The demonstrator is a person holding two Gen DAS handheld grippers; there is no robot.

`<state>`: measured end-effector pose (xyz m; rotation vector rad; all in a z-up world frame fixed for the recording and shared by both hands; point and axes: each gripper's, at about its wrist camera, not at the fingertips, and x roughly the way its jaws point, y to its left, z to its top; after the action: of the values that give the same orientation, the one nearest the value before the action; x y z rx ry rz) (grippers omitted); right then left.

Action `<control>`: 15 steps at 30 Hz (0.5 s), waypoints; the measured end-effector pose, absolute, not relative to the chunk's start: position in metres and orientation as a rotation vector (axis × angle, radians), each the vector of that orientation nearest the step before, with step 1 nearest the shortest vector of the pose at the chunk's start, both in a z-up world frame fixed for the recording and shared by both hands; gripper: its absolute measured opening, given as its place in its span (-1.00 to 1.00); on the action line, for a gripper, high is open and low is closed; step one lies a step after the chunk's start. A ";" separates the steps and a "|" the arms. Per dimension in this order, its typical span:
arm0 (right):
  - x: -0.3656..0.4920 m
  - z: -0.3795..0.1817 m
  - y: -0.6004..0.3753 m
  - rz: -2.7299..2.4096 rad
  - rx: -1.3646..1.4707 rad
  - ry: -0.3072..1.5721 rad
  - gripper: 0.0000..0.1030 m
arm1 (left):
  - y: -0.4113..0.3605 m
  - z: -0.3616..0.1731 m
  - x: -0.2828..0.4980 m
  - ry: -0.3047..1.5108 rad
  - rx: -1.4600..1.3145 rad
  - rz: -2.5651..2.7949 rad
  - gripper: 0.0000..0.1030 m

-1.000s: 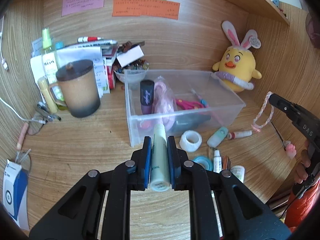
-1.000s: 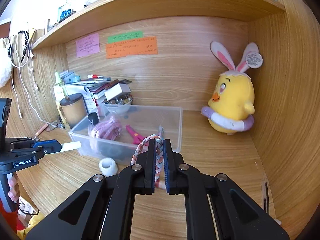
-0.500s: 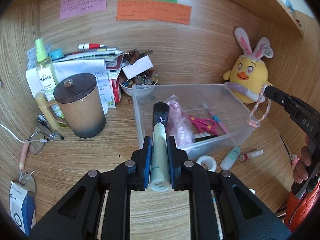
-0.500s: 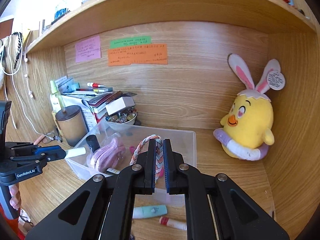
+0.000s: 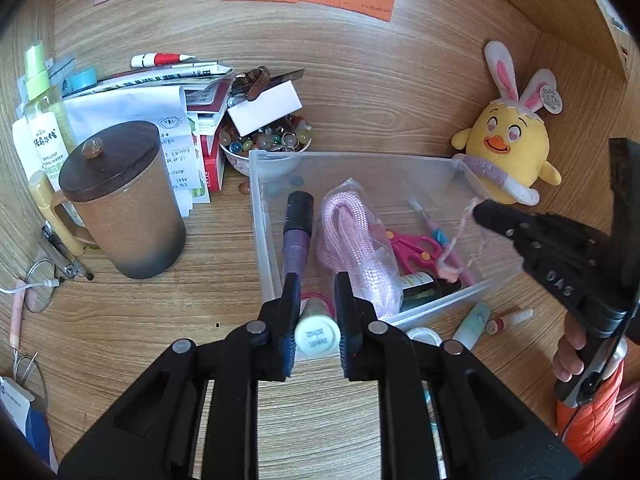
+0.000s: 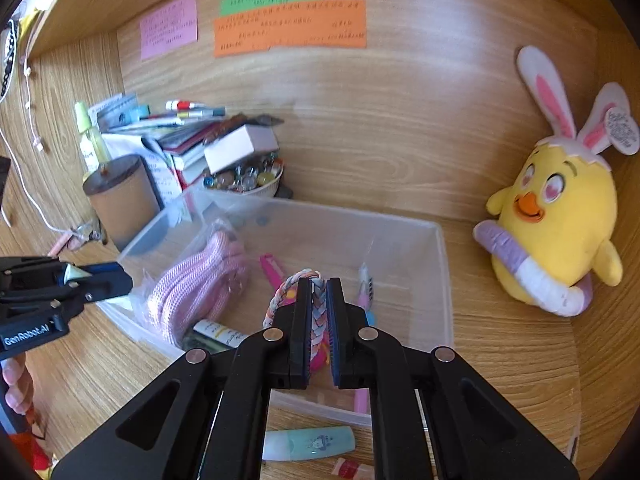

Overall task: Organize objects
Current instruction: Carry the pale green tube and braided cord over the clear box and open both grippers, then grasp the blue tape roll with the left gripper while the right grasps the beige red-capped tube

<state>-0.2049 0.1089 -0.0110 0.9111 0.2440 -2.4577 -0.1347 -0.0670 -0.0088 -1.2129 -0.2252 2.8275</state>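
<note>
A clear plastic bin [image 5: 264,216] sits on the desk and also shows in the right wrist view [image 6: 444,272]. It holds a pink rope bundle [image 5: 352,236], a purple tube [image 5: 298,224] and pink scissors [image 5: 416,248]. My left gripper [image 5: 317,292] is shut on a pale green tube [image 5: 317,332], tipped down over the bin's near left corner. My right gripper [image 6: 318,292] is shut on a braided pastel loop [image 6: 316,312] and holds it over the bin's right half.
A brown lidded mug [image 5: 120,200], a paper stack [image 5: 160,96] and a bead bowl [image 5: 266,144] stand left of the bin. A yellow chick plush [image 6: 556,216] sits right. A mint tube [image 6: 308,444], tape roll [image 5: 424,335] and small tube [image 5: 510,318] lie in front.
Both grippers moved forward and down over the bin. The green tube tilted steeply downward. The braided loop came from beside the bin to above its inside.
</note>
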 end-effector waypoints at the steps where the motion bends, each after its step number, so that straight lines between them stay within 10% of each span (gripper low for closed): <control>1: -0.206 -0.015 0.108 -2.451 0.928 0.248 -0.87 | -0.067 -0.008 -0.134 -0.221 -1.208 2.828 -0.62; 15: -0.191 -0.015 0.128 -2.412 0.970 0.236 -0.33 | -0.053 0.013 -0.108 -0.133 -1.093 2.898 0.23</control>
<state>-0.1915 0.1282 -0.0148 0.9704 0.2360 -2.4115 -0.1075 -0.0528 0.0126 -1.0929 -0.1328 2.8984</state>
